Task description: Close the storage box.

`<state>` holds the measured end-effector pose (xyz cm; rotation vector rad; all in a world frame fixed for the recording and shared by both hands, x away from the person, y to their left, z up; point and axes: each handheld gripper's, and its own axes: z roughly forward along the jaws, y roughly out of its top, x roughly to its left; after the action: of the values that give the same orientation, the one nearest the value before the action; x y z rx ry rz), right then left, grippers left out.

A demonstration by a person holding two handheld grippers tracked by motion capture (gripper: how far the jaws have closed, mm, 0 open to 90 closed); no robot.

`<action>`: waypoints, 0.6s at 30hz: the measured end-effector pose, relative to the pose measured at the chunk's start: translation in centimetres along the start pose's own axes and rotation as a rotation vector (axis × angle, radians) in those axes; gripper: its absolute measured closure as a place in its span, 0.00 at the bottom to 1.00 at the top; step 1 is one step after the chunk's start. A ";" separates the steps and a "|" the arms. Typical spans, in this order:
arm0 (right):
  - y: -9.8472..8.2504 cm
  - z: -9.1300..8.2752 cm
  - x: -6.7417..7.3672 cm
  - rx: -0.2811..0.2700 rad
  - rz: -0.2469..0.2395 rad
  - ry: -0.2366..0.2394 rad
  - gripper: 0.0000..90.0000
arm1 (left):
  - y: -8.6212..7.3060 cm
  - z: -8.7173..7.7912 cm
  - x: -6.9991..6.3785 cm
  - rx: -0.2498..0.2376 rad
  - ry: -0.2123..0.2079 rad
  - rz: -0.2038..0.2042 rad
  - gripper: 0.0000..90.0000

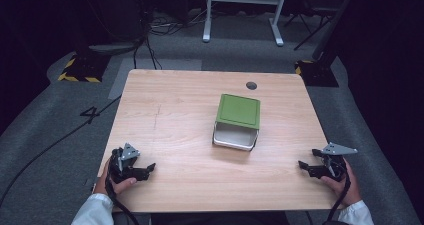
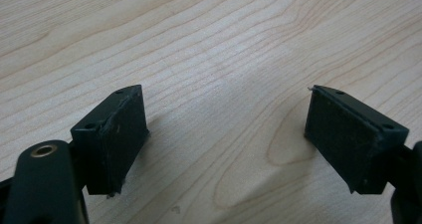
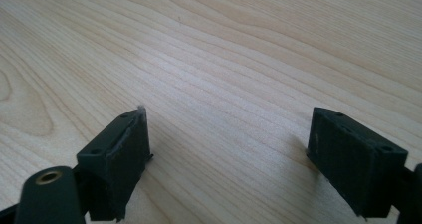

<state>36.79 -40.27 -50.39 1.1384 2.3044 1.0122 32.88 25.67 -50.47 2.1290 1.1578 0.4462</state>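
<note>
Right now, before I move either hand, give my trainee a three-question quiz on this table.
1. True or false: the left tongs are shut on the green lid.
2. Where does the lid sit: A) squarely closing the white box, B) on the box but shifted toward the table's far edge, C) flat on the table?
3. Fill in: the right tongs stand ____ on the bare wood.

Key: 1 false; 2 B; 3 open.
</note>
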 end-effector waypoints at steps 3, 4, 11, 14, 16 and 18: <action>0.0 0.0 0.0 -0.001 -0.003 -0.004 0.19 | 0.0 0.0 0.0 0.000 0.000 0.000 0.19; 0.0 0.0 0.0 -0.001 -0.001 -0.002 0.19 | 0.0 0.0 0.0 0.000 0.000 0.000 0.19; 0.0 0.0 0.0 0.003 0.007 0.002 0.18 | 0.0 0.0 0.0 0.000 0.004 0.001 0.19; 0.0 0.0 0.0 0.003 0.006 0.002 0.18 | 0.0 0.0 0.0 0.000 0.004 0.001 0.19; 0.0 0.0 0.0 0.003 0.006 0.002 0.18 | 0.0 0.0 0.0 0.000 0.005 0.001 0.19; 0.0 0.0 0.0 0.003 0.007 0.002 0.18 | 0.0 0.0 0.0 0.000 0.005 0.000 0.19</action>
<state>36.83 -40.29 -50.39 1.1472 2.3059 1.0135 32.90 25.70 -50.47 2.1291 1.1602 0.4519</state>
